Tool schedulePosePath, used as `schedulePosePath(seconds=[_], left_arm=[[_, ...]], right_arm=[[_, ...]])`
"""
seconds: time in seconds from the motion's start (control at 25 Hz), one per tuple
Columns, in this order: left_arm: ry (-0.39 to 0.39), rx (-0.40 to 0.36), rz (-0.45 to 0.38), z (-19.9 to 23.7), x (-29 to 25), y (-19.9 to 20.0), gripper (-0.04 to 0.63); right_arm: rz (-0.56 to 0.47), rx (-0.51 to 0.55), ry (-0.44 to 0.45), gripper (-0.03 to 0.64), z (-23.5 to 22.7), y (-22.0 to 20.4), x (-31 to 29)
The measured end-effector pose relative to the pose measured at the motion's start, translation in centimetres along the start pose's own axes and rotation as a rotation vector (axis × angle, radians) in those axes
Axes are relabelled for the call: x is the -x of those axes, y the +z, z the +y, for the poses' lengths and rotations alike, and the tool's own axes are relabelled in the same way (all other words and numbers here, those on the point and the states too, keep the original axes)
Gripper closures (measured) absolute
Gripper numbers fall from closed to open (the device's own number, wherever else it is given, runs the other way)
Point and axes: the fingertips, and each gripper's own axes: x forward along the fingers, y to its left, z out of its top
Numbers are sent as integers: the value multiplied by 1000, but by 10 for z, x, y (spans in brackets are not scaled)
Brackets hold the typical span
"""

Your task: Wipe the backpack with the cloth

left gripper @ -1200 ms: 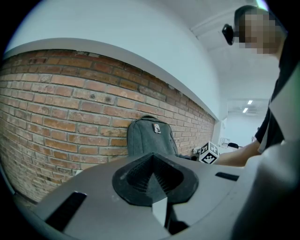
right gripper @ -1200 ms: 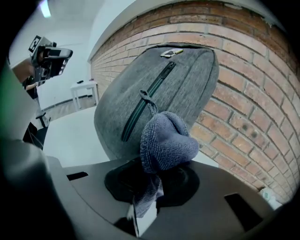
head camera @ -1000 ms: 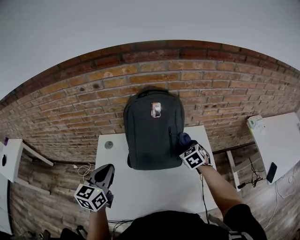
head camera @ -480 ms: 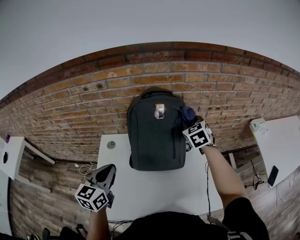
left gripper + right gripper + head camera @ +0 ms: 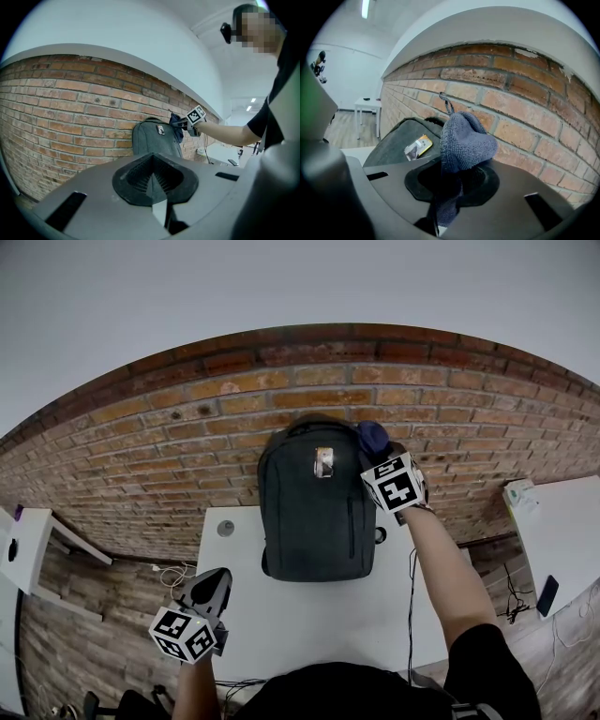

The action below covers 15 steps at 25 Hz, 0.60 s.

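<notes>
While the person stands at the near edge of a white tabletop (image 5: 309, 620), both grippers show in the head view.

At the near left corner of the tabletop, the left gripper (image 5: 214, 581) hangs low. Its own view shows the jaws pressed together with nothing between them. It is well apart from the work.

A small round disc (image 5: 225, 528) sits in the tabletop near its far left corner.

Just right of the disc, a dark grey backpack (image 5: 314, 512) stands upright at the middle of the far edge, its back against a brick wall (image 5: 169, 456). Its long axis runs straight up from the tabletop. A small printed tag (image 5: 323, 461) is fixed high on its front.

At the backpack's top right shoulder is a blue cloth (image 5: 372, 437), bunched into a rounded wad. The right gripper (image 5: 379, 450) pinches it, with the arm stretched out over the right half of the tabletop. The right gripper view shows the jaws clamped on the cloth's lower part, and the wad bulging above them. Whether the cloth presses on the fabric or sits just beside it is not clear.

From the cloth, the backpack's front lies to the left and below. A wiping stroke would likely run down along that long axis, or leftward across the top. The right gripper is much the nearer of the two and already holds the tool. The left gripper could steady the bag, but it would have to cross the tabletop first.
</notes>
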Motion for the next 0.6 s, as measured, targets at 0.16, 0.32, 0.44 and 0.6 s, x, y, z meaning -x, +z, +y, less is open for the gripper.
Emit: schedulePosePath(seconds=[0.16,0.32,0.44,0.6], left_arm=[[7,3,-5,1,3,0,600],[13,6,-2,3,7,-3,600],[17,8,-3,4,9,-4,600],[8,3,-3,1,9,-3,600]], right_arm=[[-26,-66,52,552,13,7,-2],[-35,-96,90,552,32,-5,1],[-27,-98,115,552,46,-12,3],[-9,-111,143,552,62,-27,7]])
